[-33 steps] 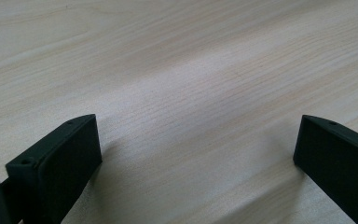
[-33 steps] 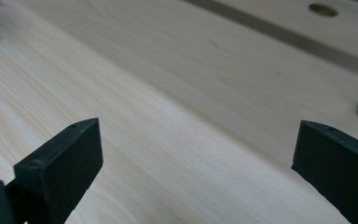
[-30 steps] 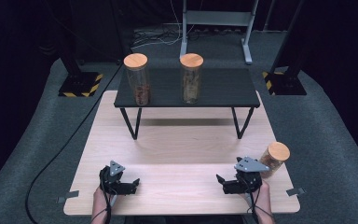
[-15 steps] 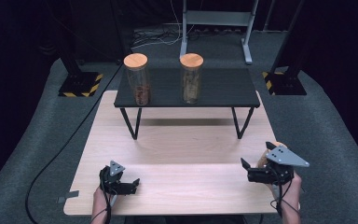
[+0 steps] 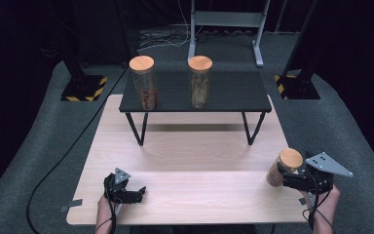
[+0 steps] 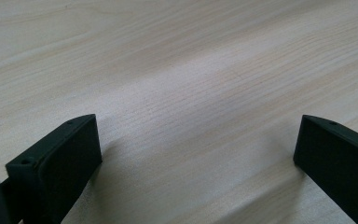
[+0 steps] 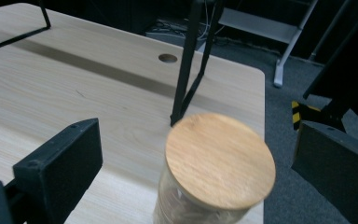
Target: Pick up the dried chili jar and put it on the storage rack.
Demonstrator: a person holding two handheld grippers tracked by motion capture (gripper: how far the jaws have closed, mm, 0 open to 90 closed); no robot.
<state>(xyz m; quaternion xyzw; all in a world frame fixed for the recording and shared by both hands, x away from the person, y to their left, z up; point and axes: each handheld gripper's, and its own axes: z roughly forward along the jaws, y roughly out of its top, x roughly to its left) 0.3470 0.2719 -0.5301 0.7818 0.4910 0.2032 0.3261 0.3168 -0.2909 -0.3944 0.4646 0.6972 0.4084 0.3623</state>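
- You have three glass jars with round wooden lids in the high view.
- Two of them stand upright on the small black table [image 5: 233, 92] at twelve o'clock: the left jar [image 5: 143, 83] holds something reddish-brown, the right jar [image 5: 199, 82] something paler. They stand apart, side by side.
- The third jar [image 5: 285, 167] stands upright on the light wooden tabletop [image 5: 199, 161] at about four o'clock, close to its right edge.
- You hold two grippers, one in each hand.
- Your right gripper [image 5: 292, 179] sits at the third jar, with the grey three-cornered plate [image 5: 328, 165] on top of it toward three o'clock.
- In the right gripper view, the jaws stand wide apart with the third jar [image 7: 219, 168] between them; its lid lies nearer the right jaw, and neither jaw touches it.
- Your left gripper [image 5: 134, 192] rests low over the tabletop at about seven o'clock, well apart from all three jars.
- In the left gripper view, its two jaws are spread wide with bare wood [image 6: 182, 93] between them; they hold nothing.
- The black table has four thin legs; in the right gripper view one pair [image 7: 189, 70] meets the wood just beyond the third jar.
- One round hole [image 7: 168, 58] in the tabletop lies beyond that pair of legs.
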